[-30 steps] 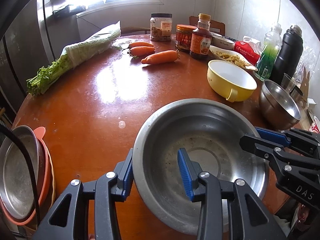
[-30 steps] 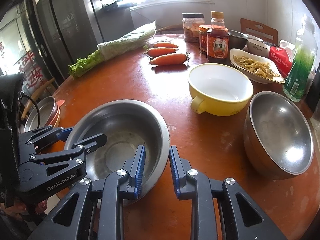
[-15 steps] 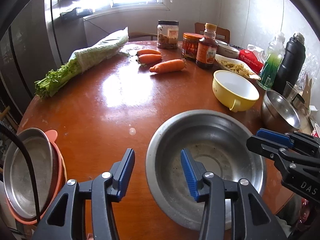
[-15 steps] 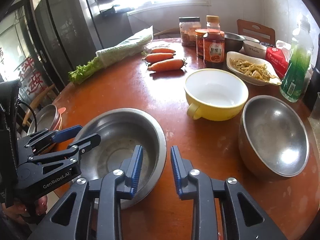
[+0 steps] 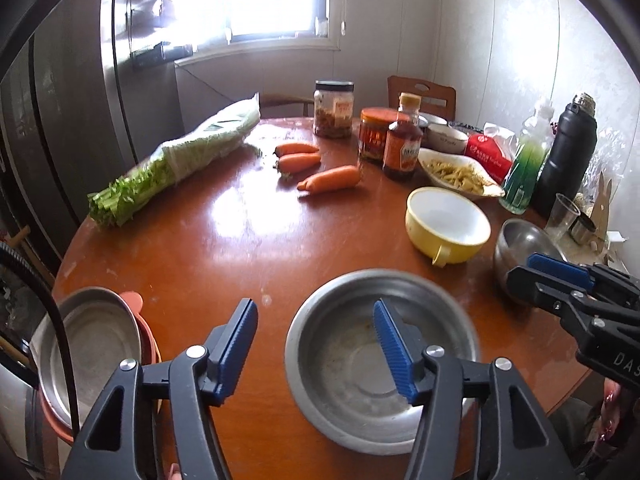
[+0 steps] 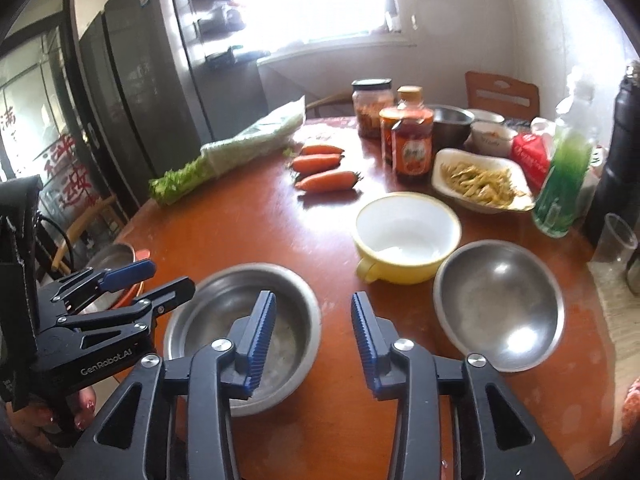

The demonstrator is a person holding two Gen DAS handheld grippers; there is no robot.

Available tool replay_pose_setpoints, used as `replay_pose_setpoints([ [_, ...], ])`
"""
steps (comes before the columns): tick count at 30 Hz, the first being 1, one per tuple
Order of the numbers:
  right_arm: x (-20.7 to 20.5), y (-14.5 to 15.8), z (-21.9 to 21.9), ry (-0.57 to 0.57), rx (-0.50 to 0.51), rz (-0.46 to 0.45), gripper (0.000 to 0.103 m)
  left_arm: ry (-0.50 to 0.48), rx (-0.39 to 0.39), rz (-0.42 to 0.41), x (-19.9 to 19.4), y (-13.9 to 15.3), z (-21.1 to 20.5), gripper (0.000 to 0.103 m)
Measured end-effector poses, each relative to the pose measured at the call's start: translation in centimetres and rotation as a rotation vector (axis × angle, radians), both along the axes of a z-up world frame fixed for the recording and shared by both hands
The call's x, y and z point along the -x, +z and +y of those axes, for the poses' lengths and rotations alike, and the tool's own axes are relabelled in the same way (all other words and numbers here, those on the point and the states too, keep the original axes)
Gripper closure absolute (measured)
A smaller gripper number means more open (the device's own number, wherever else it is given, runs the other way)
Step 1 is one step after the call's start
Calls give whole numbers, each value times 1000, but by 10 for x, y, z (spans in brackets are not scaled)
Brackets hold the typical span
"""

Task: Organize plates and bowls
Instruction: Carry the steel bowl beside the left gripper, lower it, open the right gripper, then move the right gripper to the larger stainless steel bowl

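Observation:
A shallow steel bowl (image 5: pixel 348 352) (image 6: pixel 224 320) rests on the round wooden table near its front edge. My left gripper (image 5: pixel 313 304) hovers above the bowl's left rim; its jaws are opening and the pads touch nothing. My right gripper (image 6: pixel 312 296) hangs over the right rim, its jaws also opening, with nothing pressed between them. Each gripper shows in the other's view, the right gripper (image 5: pixel 528 270) and the left gripper (image 6: pixel 168 276). A yellow handled bowl (image 5: pixel 448 220) (image 6: pixel 408 236) and a deep steel bowl (image 5: pixel 520 240) (image 6: pixel 500 304) stand to the right. A steel plate on orange plates (image 5: pixel 92 344) (image 6: pixel 116 256) sits at the left edge.
Three carrots (image 5: pixel 328 179), bagged celery (image 5: pixel 180 160), jars and a sauce bottle (image 5: pixel 402 144), a dish of food (image 6: pixel 480 184), a green bottle (image 6: pixel 560 184), a black flask (image 5: pixel 564 156) and a plastic cup (image 6: pixel 616 236) crowd the far and right side. A fridge (image 6: pixel 152 92) stands to the left.
Both grippers have risen and drawn back from the shallow bowl's rim while their jaws widened. The bowl stays on the table.

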State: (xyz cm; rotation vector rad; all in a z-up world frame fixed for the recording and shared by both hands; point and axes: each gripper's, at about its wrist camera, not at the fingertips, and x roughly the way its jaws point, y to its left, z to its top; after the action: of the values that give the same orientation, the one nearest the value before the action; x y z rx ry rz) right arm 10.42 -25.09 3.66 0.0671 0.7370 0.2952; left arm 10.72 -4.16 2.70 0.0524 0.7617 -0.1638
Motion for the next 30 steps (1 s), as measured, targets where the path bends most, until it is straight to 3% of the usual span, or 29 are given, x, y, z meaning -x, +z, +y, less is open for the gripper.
replay_pose_setpoints([
  [16,-4,33,-57,-51,-14,-48,47,-23,-10,-12,-10,26,-46,38],
  [30,-19,22,-126,-160,-17,-4,45,-65,-32,14,-26,24,-100,38],
])
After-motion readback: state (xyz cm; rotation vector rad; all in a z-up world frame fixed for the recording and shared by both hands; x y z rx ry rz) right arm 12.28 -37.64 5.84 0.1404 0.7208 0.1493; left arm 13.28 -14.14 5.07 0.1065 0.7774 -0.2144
